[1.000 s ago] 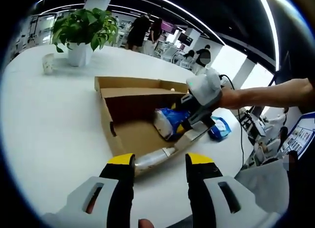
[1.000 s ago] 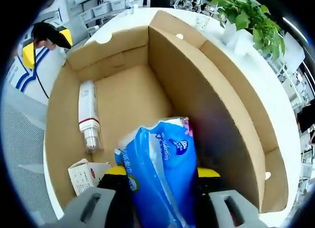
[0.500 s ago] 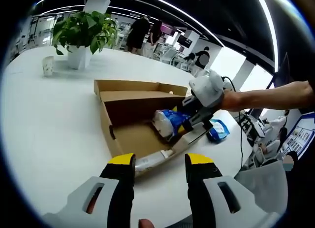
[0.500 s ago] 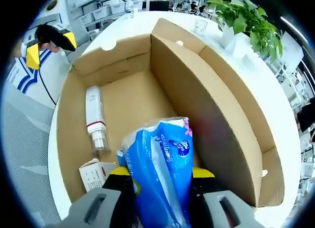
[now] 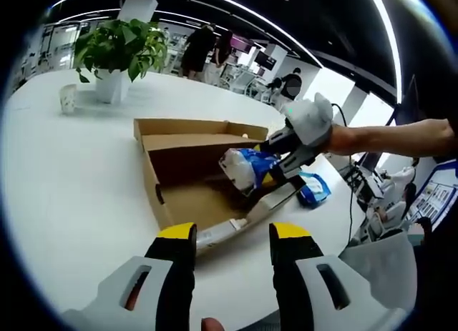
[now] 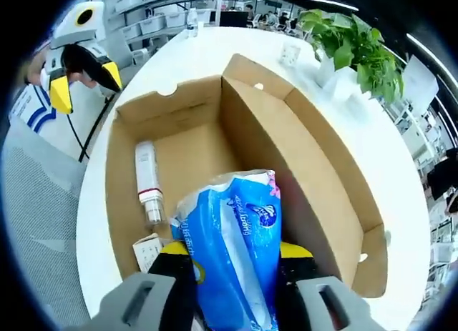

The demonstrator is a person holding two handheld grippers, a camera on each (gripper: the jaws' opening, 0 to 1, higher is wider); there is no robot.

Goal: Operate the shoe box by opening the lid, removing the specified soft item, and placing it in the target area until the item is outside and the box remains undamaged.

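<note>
My right gripper (image 6: 227,256) clamped the blue tissue pack (image 6: 232,252), now lifted higher above the open shoe box (image 6: 286,166); left gripper (image 5: 230,234) empty, jaws apart. Left gripper view added a second blue pack (image 5: 313,189) on the table (image 5: 64,174).

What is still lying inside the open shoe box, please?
On the shoe box floor lie a white bottle and a small white carton. The blue tissue pack, clamped in the right gripper, hides the floor beneath it.

Matt cardboard box (image 6: 300,166), glossy plastic pack (image 6: 232,252)
</note>
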